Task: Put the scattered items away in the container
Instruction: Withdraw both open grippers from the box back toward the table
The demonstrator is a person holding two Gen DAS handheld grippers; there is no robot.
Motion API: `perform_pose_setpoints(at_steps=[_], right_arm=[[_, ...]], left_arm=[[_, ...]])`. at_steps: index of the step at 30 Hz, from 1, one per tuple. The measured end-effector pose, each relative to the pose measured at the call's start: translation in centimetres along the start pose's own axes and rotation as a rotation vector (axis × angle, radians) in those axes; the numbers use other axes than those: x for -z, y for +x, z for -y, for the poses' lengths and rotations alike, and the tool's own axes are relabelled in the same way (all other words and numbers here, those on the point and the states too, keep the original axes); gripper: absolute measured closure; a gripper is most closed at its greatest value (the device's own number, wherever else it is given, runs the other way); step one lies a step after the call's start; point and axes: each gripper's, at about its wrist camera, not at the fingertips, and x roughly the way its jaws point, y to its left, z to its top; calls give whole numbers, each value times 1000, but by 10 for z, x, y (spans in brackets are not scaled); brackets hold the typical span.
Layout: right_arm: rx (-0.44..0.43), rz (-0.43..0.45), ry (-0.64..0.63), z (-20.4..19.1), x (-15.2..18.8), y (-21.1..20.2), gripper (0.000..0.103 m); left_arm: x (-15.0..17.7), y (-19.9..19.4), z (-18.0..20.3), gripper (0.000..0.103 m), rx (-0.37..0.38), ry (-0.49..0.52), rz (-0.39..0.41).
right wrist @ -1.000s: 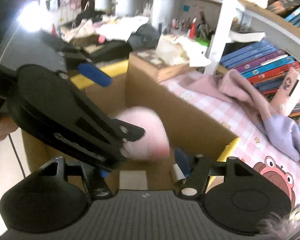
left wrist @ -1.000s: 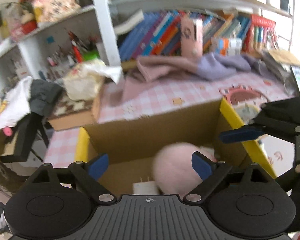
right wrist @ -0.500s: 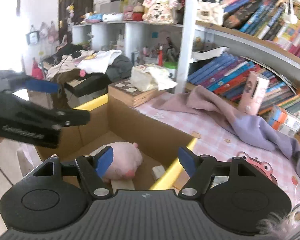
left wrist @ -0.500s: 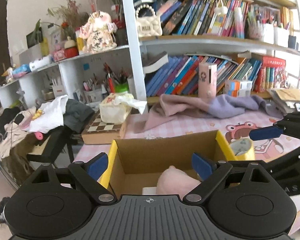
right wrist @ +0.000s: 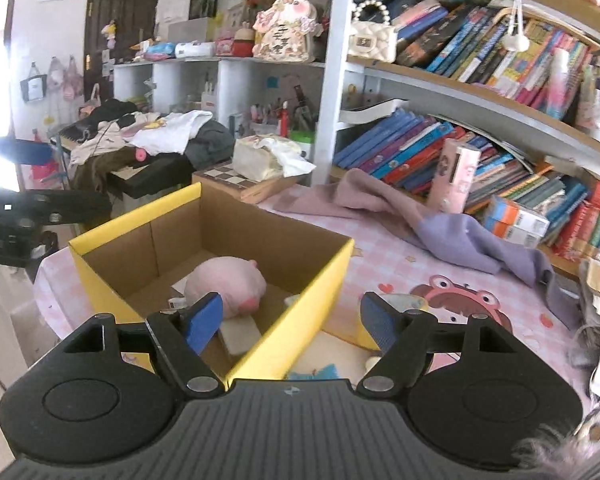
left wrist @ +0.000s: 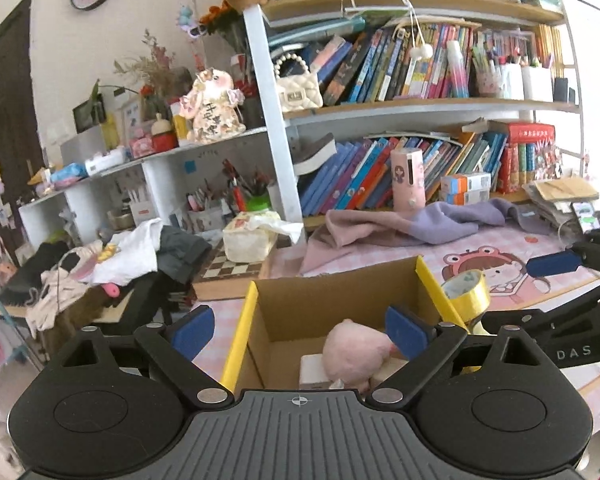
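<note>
A cardboard box with yellow flaps (left wrist: 332, 296) (right wrist: 236, 224) stands on the pink checked table. A pink plush toy (left wrist: 354, 350) (right wrist: 226, 282) lies inside it beside white boxes (left wrist: 314, 370). My left gripper (left wrist: 300, 330) is open and empty, above the box's near side. My right gripper (right wrist: 290, 318) is open and empty, above the box's right flap; it shows at the right of the left wrist view (left wrist: 552, 266). A yellow tape roll (left wrist: 466, 290) stands right of the box.
A pink and purple cloth (right wrist: 420, 220) lies behind the box. A tissue box (left wrist: 248, 238) sits on a chessboard (right wrist: 240, 182). A pink carton (right wrist: 458, 174) stands by bookshelves (left wrist: 420, 80). Clothes (left wrist: 112, 256) pile up on the left. A blue item (right wrist: 316, 372) lies under the right gripper.
Both grippers rose and pulled back from inside the box. The pink plush toy, blurred in the box one second ago, now lies still on the box floor.
</note>
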Motion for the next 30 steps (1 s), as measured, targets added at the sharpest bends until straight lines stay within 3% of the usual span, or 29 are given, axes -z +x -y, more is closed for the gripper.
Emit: perform_pose_setpoints(at_steps=[15, 23, 30], right_arm=[[120, 0, 15, -7, 46, -51, 29], [202, -18, 74, -7, 68, -61, 29], [160, -75, 144, -6, 79, -66, 31]], left_arm=[[23, -42, 22, 6, 15, 21, 29], [47, -47, 48, 6, 29, 28, -45], [67, -52, 58, 6, 47, 17, -122]])
